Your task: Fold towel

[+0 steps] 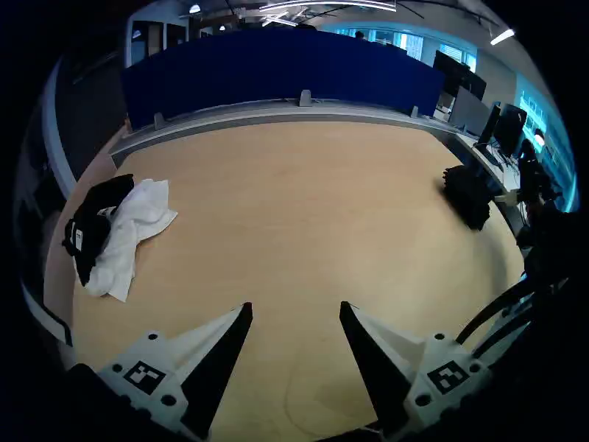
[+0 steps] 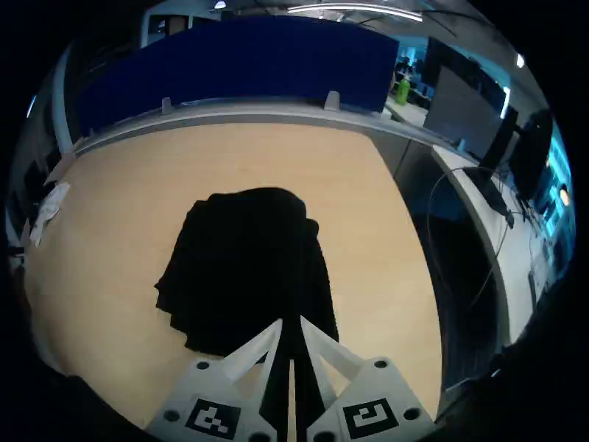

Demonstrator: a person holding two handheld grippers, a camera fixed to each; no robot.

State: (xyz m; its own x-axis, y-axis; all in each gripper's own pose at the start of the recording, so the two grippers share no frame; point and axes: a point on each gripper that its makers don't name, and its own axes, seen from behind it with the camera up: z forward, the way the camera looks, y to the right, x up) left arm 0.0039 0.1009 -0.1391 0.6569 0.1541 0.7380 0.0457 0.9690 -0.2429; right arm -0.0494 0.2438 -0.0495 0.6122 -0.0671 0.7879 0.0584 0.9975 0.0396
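Pinching the near edge of the black towel, which lies spread on the table, the right gripper is almost closed, seemingly to lift it for folding. The left gripper hovers wide open, empty, ready to help.

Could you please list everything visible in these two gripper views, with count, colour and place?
Table: one, light wood, under everything.
Black towel: one, black, crumpled at table centre, right gripper view.
White towel: one, white, crumpled at table's left, left gripper view.
Black cloth: one, black, against the white towel.
Partition: one, dark blue, along table's far edge.
Monitors: several, dark, desk to the right.
Left gripper: one, white fingers, open over bare table.
Right gripper: one, white fingers, nearly shut over black towel's near edge; grip unclear.
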